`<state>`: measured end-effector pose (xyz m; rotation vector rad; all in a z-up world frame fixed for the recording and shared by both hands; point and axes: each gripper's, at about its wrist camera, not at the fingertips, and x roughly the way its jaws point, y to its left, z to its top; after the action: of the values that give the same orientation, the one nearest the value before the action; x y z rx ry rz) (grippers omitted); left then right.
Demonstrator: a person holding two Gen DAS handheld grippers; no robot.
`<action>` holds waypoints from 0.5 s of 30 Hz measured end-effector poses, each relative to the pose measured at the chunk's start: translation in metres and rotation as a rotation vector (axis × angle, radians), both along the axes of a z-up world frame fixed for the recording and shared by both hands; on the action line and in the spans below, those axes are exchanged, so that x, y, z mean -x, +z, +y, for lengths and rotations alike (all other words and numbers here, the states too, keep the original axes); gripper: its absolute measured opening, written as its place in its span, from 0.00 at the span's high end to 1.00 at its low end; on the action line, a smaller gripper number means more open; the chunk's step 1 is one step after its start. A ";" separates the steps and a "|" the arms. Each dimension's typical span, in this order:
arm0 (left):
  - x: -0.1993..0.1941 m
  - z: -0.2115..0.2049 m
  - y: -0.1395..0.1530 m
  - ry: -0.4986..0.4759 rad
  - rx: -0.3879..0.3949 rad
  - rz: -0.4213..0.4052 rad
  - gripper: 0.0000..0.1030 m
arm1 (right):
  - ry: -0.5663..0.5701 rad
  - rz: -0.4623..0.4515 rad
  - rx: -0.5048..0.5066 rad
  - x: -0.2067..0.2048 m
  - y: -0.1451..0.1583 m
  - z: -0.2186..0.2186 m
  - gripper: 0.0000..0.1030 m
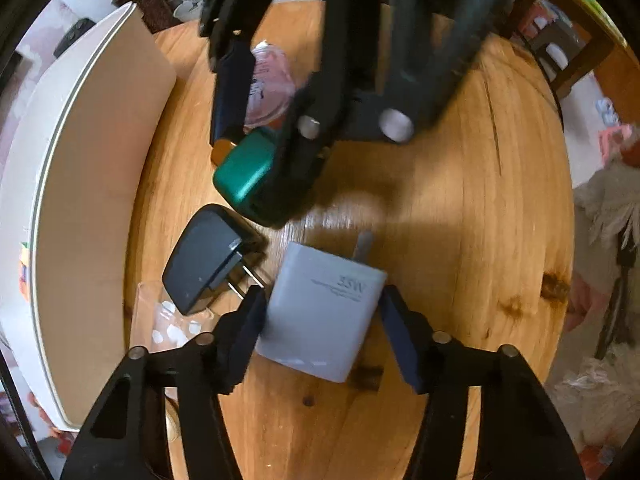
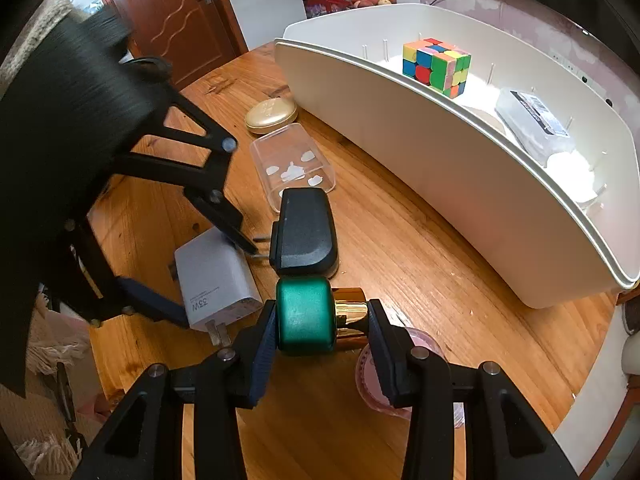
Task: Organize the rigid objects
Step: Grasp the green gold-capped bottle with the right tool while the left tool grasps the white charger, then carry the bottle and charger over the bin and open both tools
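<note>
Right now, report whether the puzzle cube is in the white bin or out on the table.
In. The puzzle cube sits inside the white bin, behind its near wall, beside a clear box.

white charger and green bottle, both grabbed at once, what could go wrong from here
1. The left gripper clamps the white charger right beside the black charger; lifting may drag it by its prongs.
2. The right gripper holds the green bottle end to end, so it might pivot or slip.
3. Both grippers sit close and could collide heading to the white bin.
</note>
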<state>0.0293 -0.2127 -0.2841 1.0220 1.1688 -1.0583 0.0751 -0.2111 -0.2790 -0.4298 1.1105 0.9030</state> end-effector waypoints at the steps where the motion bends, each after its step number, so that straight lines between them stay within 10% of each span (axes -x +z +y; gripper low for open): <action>1: -0.003 -0.001 -0.001 0.004 0.002 0.009 0.42 | 0.001 0.000 0.000 -0.001 0.000 -0.002 0.58; 15: -0.006 0.039 0.007 0.163 0.068 0.014 0.45 | 0.028 -0.018 0.064 -0.003 -0.008 0.011 0.57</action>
<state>0.0354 -0.1739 -0.2776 0.8529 1.1985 -0.9707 0.0780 -0.1996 -0.2875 -0.5068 1.1214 0.8885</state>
